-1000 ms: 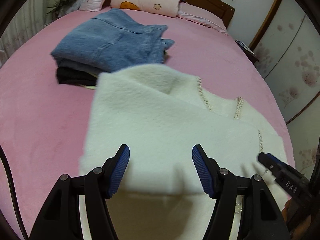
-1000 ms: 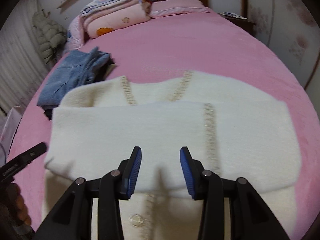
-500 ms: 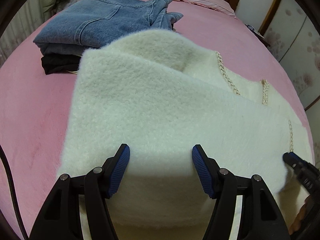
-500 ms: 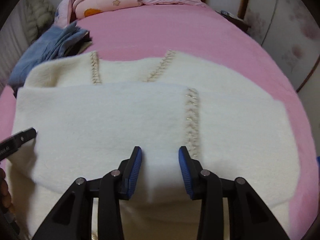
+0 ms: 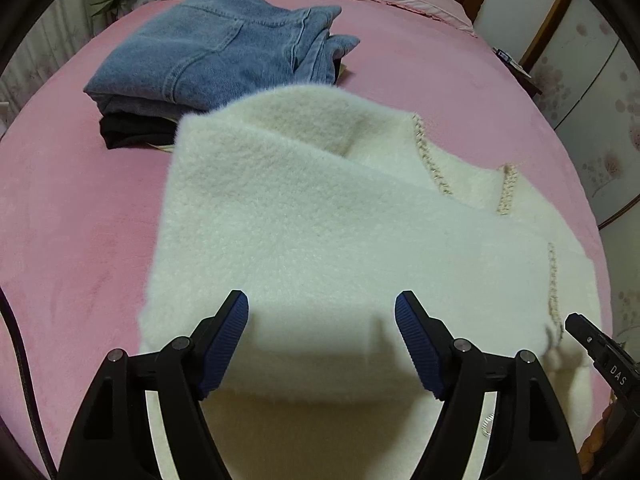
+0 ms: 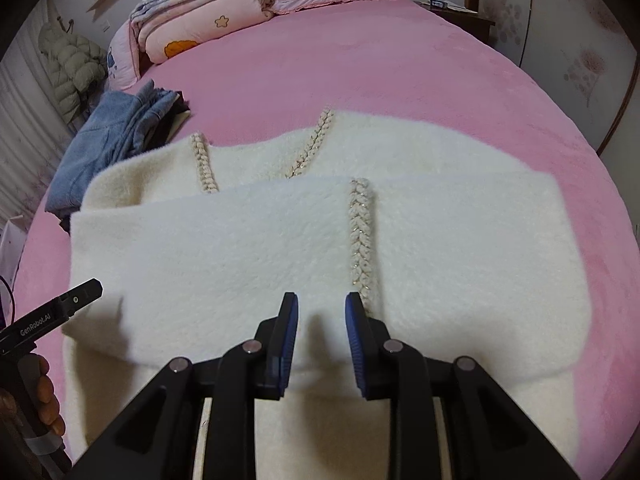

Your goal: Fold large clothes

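Observation:
A fluffy white garment with braided trim (image 5: 320,220) lies on the pink bed, its near part folded over itself; it also shows in the right wrist view (image 6: 280,248). My left gripper (image 5: 322,324) is open and empty, hovering over the near left part of the fold. My right gripper (image 6: 322,320) is open and empty, its jaws a small way apart, over the near edge beside the braided trim strip (image 6: 360,240). The right gripper's tip shows in the left wrist view (image 5: 592,348), and the left one's in the right wrist view (image 6: 72,300).
A stack of folded jeans and dark clothes (image 5: 216,56) lies on the bed just beyond the garment's left corner. Folded quilts and pillows (image 6: 200,16) sit at the headboard. A green padded jacket (image 6: 72,68) hangs at the left. A nightstand (image 6: 452,12) stands at the right.
Both grippers have drawn back and up from the garment after moving in close half a second ago. The fold lies where it was. Both stay open.

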Demonstrator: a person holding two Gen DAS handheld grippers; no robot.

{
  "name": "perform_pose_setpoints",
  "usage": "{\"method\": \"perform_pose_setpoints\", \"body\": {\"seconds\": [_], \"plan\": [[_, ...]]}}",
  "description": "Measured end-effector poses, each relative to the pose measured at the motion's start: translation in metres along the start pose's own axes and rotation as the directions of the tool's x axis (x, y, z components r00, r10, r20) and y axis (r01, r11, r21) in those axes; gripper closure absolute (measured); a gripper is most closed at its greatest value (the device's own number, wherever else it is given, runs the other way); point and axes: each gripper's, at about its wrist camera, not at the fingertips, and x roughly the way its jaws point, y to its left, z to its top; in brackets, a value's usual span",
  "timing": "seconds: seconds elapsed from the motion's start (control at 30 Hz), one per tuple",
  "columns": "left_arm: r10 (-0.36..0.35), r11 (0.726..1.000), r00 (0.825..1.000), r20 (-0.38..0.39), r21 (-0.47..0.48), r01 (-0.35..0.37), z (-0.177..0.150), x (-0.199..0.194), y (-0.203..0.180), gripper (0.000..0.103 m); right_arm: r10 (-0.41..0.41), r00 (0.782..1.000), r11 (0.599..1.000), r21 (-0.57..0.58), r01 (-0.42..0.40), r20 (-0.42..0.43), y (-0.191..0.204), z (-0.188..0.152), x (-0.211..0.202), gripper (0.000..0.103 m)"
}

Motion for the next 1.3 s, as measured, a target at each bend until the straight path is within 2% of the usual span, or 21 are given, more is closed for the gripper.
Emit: {"method": "perform_pose_setpoints", "body": {"seconds": [0.13, 0.27, 0.47, 0.77, 0.93, 1.03, 1.1, 1.2, 1.3], "plan": [[-0.016, 1.000, 1.000, 0.024, 0.005, 0.016, -0.002, -0.038, -0.008, 0.022, 0.013, 1.000, 1.000, 0.010, -0.014, 0.016, -0.005, 0.004, -0.031, 0.079], [-0.038, 0.999, 0.998, 0.053, 0.004, 0.038, -0.002, -0.076, -0.017, 0.021, 0.033, 0.998, 0.999, 0.014, -0.034, 0.052, -0.009, 0.008, -0.073, 0.077], [-0.072, 0.996, 0.993, 0.098, 0.058, 0.066, -0.006, -0.135, -0.031, 0.021, 0.060, 0.988, 0.997, 0.033, -0.065, 0.145, -0.016, 0.008, -0.145, 0.055], [-0.128, 0.984, 0.983, 0.131, 0.139, 0.110, -0.033, -0.226, -0.056, 0.020, 0.103, 0.976, 0.993, 0.039, -0.112, 0.194, -0.029, -0.009, -0.223, 0.050], [-0.125, 0.980, 0.981, 0.145, 0.171, 0.100, -0.053, -0.265, -0.070, 0.020, 0.144, 0.970, 0.989, 0.003, -0.148, 0.198, -0.036, -0.019, -0.252, 0.050], [-0.087, 0.983, 0.984, 0.155, 0.176, 0.059, -0.067, -0.280, -0.078, 0.020, 0.160, 0.967, 0.987, -0.041, -0.155, 0.200, -0.042, -0.027, -0.267, 0.049], [-0.064, 0.985, 0.986, 0.151, 0.170, 0.038, -0.080, -0.287, -0.081, 0.020, 0.167, 0.967, 0.986, -0.061, -0.158, 0.192, -0.047, -0.032, -0.272, 0.045], [-0.055, 0.985, 0.990, 0.133, 0.170, 0.032, -0.094, -0.290, -0.084, 0.020, 0.161, 0.971, 0.984, -0.103, -0.145, 0.174, -0.052, -0.042, -0.276, 0.045], [-0.017, 0.983, 0.992, 0.127, 0.181, -0.007, -0.116, -0.289, -0.083, 0.020, 0.157, 0.975, 0.982, -0.130, -0.138, 0.156, -0.057, -0.055, -0.279, 0.045]]}}
